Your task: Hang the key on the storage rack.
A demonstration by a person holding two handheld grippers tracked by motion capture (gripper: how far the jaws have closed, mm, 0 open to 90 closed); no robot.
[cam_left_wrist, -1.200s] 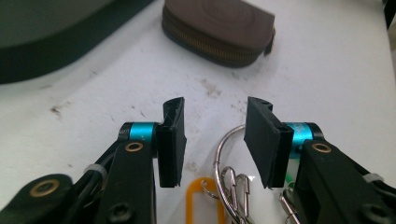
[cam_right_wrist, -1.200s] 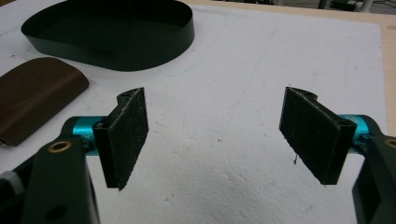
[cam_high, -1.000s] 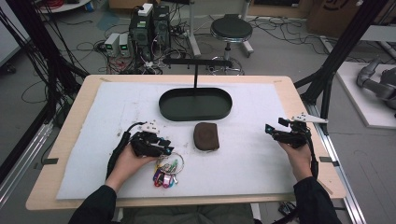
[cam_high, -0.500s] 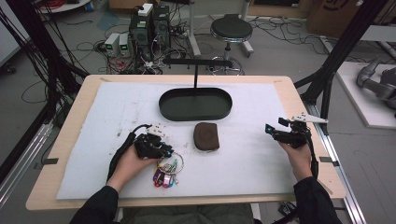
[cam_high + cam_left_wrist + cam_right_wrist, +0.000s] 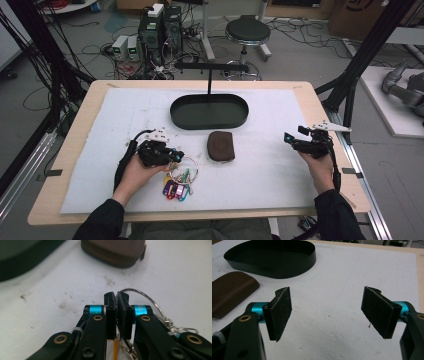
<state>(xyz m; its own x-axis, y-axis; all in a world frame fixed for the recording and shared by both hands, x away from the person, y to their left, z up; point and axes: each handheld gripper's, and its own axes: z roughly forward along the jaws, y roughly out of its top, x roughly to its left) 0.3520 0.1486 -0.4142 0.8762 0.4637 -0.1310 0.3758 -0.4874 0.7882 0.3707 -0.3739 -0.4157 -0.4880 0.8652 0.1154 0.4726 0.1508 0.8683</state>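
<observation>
A bunch of keys with coloured tags [image 5: 176, 189] lies on the white mat near the front, on a wire key ring [image 5: 186, 165]. My left gripper [image 5: 175, 156] is shut on that key ring [image 5: 140, 296]; the wire loops out to the right of the closed jaws [image 5: 116, 300]. A brown zipped pouch [image 5: 221, 145] [image 5: 113, 251] lies just beyond the ring. My right gripper [image 5: 288, 138] hovers open over bare mat at the right, its pads [image 5: 279, 312] wide apart with nothing between them. The pouch [image 5: 229, 291] lies at its left.
A dark oval tray [image 5: 209, 110] [image 5: 272, 258] with an upright T-shaped stand [image 5: 210, 70] sits at the back centre of the mat. The white mat [image 5: 270, 180] covers most of the wooden table. Cables, computers and a stool stand on the floor beyond.
The left gripper has shifted slightly toward the front right and sits at the key ring. The right gripper has not moved.
</observation>
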